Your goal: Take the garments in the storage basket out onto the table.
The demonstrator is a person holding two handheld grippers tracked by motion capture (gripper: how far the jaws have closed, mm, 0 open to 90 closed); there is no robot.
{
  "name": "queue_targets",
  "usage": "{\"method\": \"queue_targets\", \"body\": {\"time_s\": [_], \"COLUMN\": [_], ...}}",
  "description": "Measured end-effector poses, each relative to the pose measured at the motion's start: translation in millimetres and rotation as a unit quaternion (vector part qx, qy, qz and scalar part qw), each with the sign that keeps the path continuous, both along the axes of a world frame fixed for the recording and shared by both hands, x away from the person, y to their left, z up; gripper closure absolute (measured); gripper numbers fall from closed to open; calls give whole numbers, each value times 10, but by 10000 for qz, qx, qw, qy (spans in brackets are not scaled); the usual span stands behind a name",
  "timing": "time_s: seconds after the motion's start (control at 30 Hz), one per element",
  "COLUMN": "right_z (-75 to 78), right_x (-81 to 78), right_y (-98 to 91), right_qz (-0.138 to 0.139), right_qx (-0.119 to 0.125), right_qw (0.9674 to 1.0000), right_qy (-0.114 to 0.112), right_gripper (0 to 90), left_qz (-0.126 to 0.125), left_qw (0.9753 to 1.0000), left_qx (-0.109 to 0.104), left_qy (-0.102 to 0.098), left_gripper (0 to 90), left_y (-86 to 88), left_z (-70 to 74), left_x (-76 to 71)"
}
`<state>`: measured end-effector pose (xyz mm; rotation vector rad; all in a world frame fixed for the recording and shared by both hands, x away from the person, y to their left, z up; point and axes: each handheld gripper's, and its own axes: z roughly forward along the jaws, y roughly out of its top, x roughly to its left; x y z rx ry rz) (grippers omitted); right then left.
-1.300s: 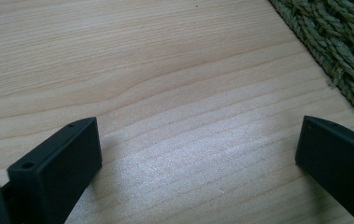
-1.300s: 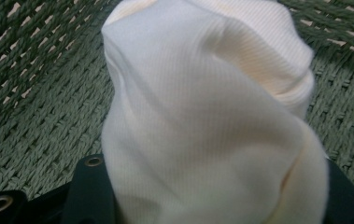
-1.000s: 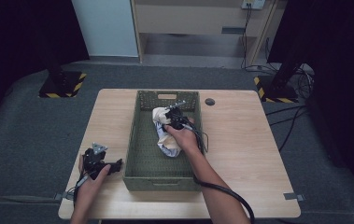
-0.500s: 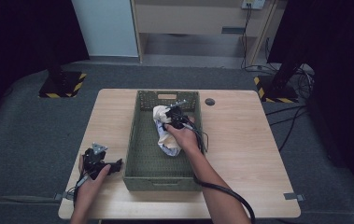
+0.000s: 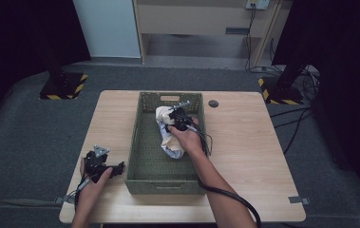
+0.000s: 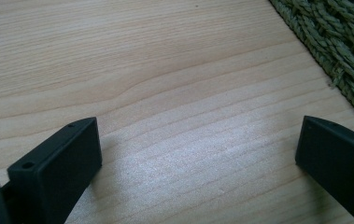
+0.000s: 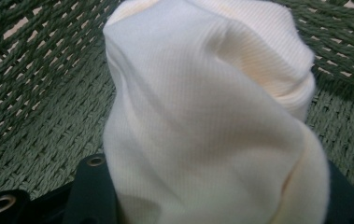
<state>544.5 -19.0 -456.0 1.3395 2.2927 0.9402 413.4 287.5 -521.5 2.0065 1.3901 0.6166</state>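
Observation:
A cream ribbed cloth (image 5: pixel 169 134) lies bunched in the green woven basket (image 5: pixel 142 156) at the table's middle. My right gripper (image 5: pixel 174 115) sits inside the basket's far end, shut on the cloth (image 7: pixel 207 116), which rises up between its jaws in the right gripper view. My left gripper (image 5: pixel 116 167) rests low over the wooden table (image 5: pixel 244 142) just left of the basket's near corner. Its jaws stand wide apart over bare wood (image 6: pixel 188 116), with nothing between them. The basket's edge (image 6: pixel 338 42) shows at the upper right of the left gripper view.
A small dark round disc (image 5: pixel 213 103) lies on the table beyond the basket's far right corner. Dark floor surrounds the table, with stands on striped bases (image 5: pixel 63 85) at both far sides. Bare wood flanks the basket left and right.
Little has moved. The right gripper stays on the cloth at the basket's far end, and the left hand holds its place.

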Motion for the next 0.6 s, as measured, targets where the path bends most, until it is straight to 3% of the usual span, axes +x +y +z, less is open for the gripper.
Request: {"method": "queue_targets", "body": {"time_s": [0.6], "right_z": [173], "right_x": [-82], "right_y": [-26], "right_qz": [125], "right_qx": [20], "right_qw": [9998], "right_qy": [-150], "right_gripper": [472], "left_qz": [2], "left_qw": [10000], "left_qx": [-1], "left_qy": [-2], "left_gripper": [0], "left_y": [0], "left_z": [0], "left_x": [0]}}
